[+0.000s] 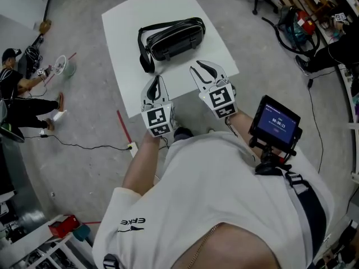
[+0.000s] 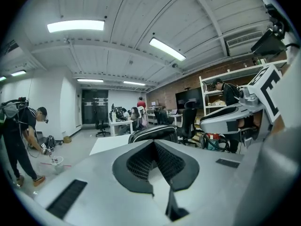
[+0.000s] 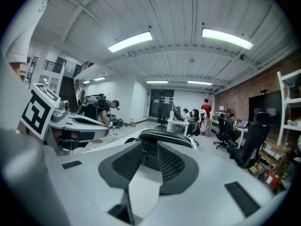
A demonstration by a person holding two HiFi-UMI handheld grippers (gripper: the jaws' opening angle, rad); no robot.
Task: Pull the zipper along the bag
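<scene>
Head view: the black bag (image 1: 172, 38) is seen lying on the white counter (image 1: 126, 66). The left gripper (image 1: 158, 80) and right gripper (image 1: 205, 67) are held near the front edge, apart from the bag.

Left gripper view: the fingers (image 2: 136, 166) are closed together and empty.

Right gripper view: the fingers (image 3: 173, 165) are slightly parted and nothing is held, with the bag ahead. The whole zipper pull is judged outstanding.

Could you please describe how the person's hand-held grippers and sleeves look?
The left hand-held gripper and right hand-held gripper are white with black ribbed pads, each bearing a cube of black-and-white square markers. The person wears a white short-sleeved shirt.
</scene>
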